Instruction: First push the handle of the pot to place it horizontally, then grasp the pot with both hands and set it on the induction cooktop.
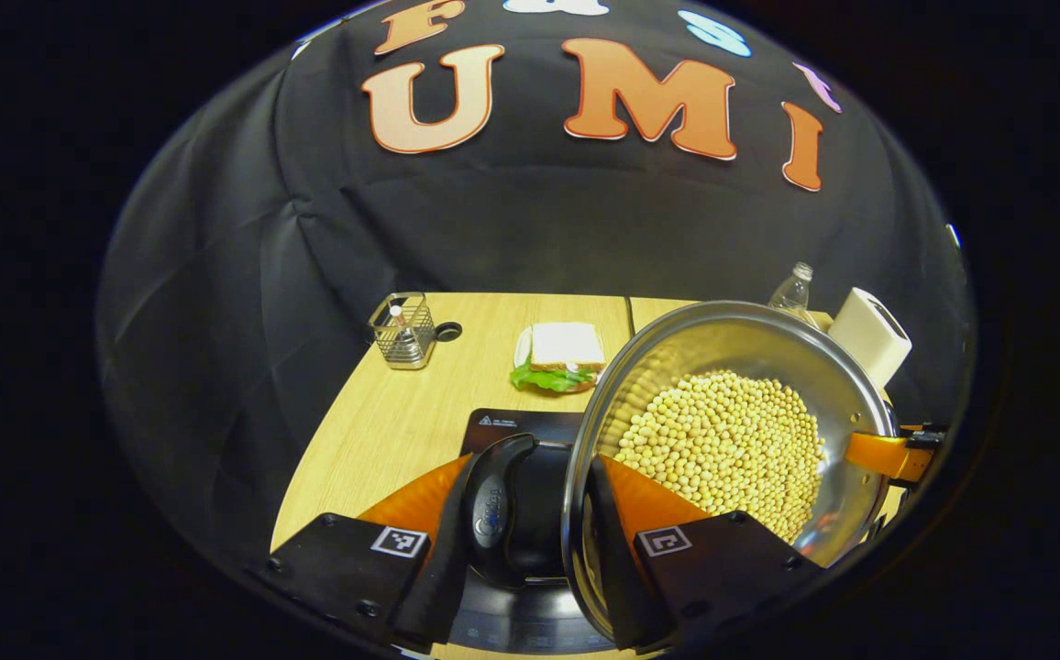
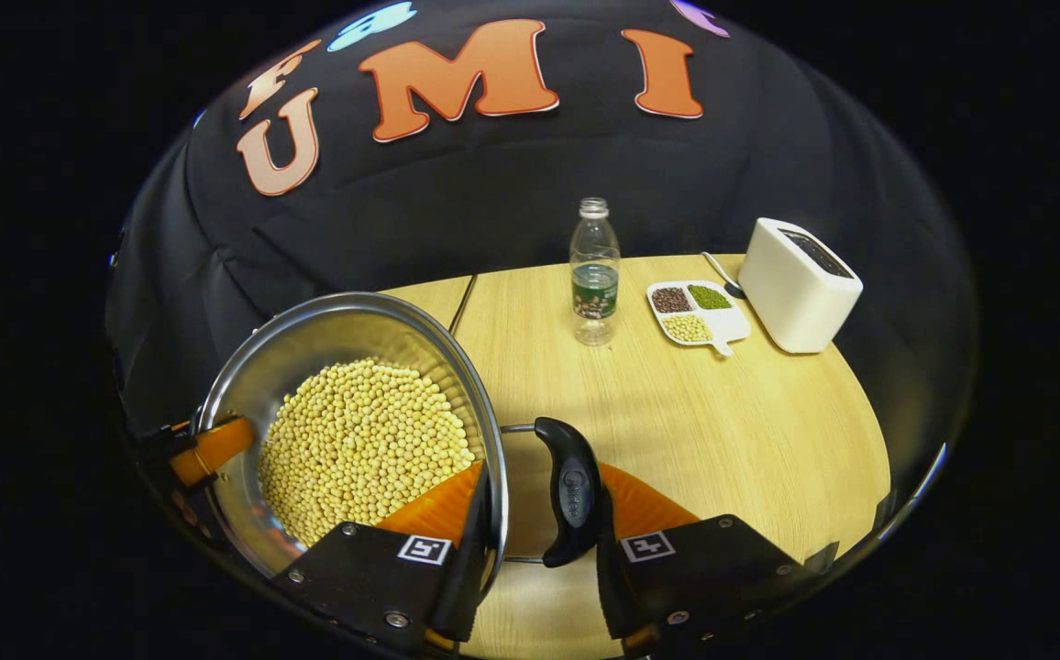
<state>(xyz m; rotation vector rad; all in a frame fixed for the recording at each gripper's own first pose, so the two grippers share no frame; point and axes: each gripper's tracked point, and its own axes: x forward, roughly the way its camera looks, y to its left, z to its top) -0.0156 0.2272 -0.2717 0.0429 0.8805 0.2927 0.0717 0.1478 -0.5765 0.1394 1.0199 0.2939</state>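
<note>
A steel pot [image 1: 677, 348] full of yellow soybeans [image 1: 723, 440] hangs tilted between both grippers. In the left gripper view my left gripper [image 1: 539, 477] is shut on the pot's black side handle [image 1: 491, 513], one finger outside the handle and one inside the rim. The black induction cooktop [image 1: 516, 426] lies just under that handle. In the right gripper view my right gripper [image 2: 544, 490] is shut on the opposite black handle [image 2: 571, 495] and the rim of the pot [image 2: 347, 316], above bare table. Each view shows the other gripper's orange finger [image 1: 878, 454] on the far rim.
The left gripper view has a wire basket [image 1: 403, 330] and a sandwich on lettuce [image 1: 562, 356] behind the cooktop. The right gripper view has a water bottle [image 2: 594, 275], a sectioned dish of beans [image 2: 697, 312] and a white toaster [image 2: 798, 284] at the back of the wooden table [image 2: 723, 431].
</note>
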